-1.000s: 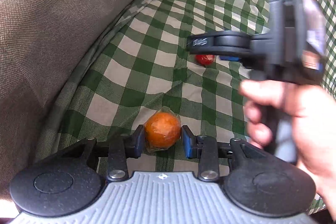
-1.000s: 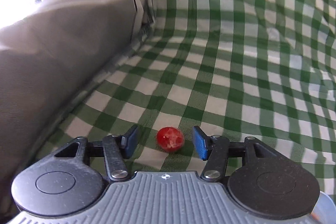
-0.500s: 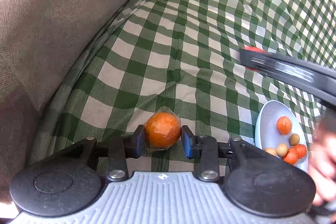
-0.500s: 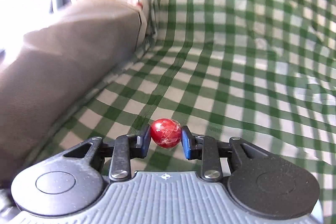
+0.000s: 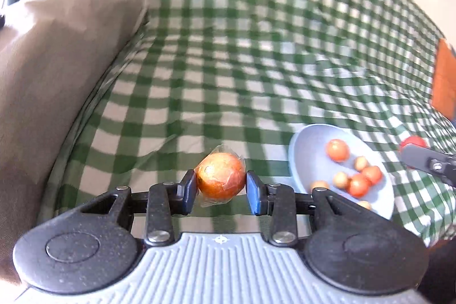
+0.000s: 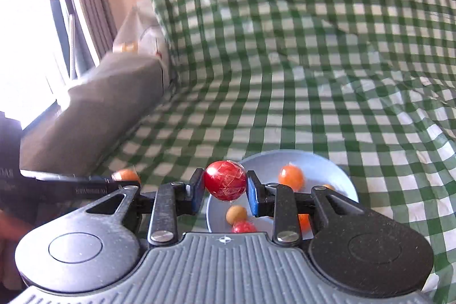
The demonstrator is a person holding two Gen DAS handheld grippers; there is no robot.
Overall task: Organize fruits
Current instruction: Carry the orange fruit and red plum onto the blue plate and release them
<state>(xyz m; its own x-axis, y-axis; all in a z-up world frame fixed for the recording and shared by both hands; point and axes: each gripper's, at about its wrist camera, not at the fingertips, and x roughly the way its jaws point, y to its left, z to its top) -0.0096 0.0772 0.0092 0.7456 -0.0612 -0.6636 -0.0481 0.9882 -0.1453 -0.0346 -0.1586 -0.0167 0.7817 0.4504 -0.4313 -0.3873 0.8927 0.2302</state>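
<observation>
— Where is the fruit?
— The left gripper (image 5: 221,184) has its fingers clenched on a wrapped orange fruit (image 5: 221,179), held above the green checked cloth (image 5: 242,53). The right gripper (image 6: 225,190) grips a red fruit (image 6: 225,180) over the near rim of the pale blue bowl (image 6: 336,170).
— And the bowl?
— It holds several small orange, red and tan fruits.

Blurred checked cloth (image 5: 256,61), bowl (image 6: 336,175) partly hidden, perhaps five fruits
</observation>
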